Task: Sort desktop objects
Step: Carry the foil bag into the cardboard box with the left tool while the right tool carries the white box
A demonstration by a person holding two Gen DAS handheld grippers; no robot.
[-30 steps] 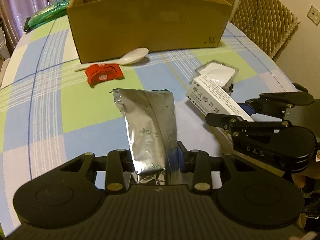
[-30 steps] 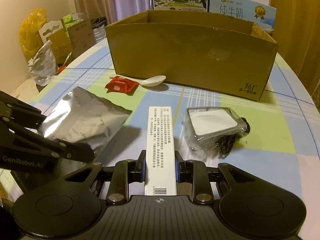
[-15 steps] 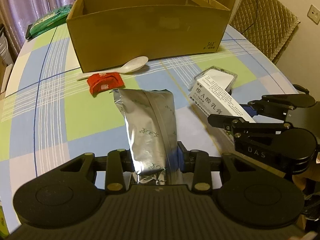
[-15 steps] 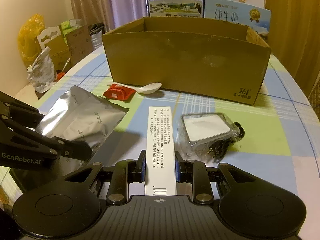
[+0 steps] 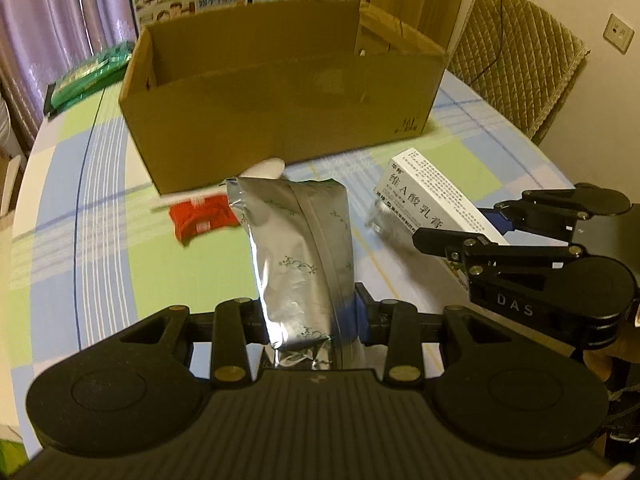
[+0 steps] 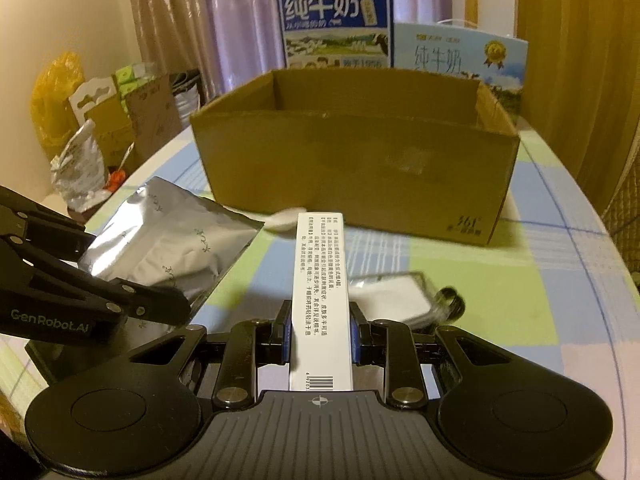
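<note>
My left gripper (image 5: 310, 312) is shut on a silver foil pouch (image 5: 300, 248), held off the table and pointing at the open cardboard box (image 5: 280, 92). My right gripper (image 6: 320, 330) is shut on a long white ointment carton (image 6: 322, 280), also lifted, its far end near the cardboard box (image 6: 356, 172). From the left wrist view the white carton (image 5: 424, 204) and the right gripper (image 5: 500, 236) sit at the right. The right wrist view has the foil pouch (image 6: 172, 248) and the left gripper (image 6: 132, 304) at its left.
A red packet (image 5: 200, 220) and a white spoon (image 5: 260, 170) lie before the box. A clear case with a black cable (image 6: 400, 300) rests on the checked tablecloth (image 5: 100, 248). Milk cartons (image 6: 336, 28) stand behind the box, a padded chair (image 5: 516, 68) at the right, green packs (image 5: 88, 76) far left.
Both grippers have risen and moved forward toward the box with their loads; the box looms larger and its inside shows. The pouch now overlaps the red packet and spoon in view.
</note>
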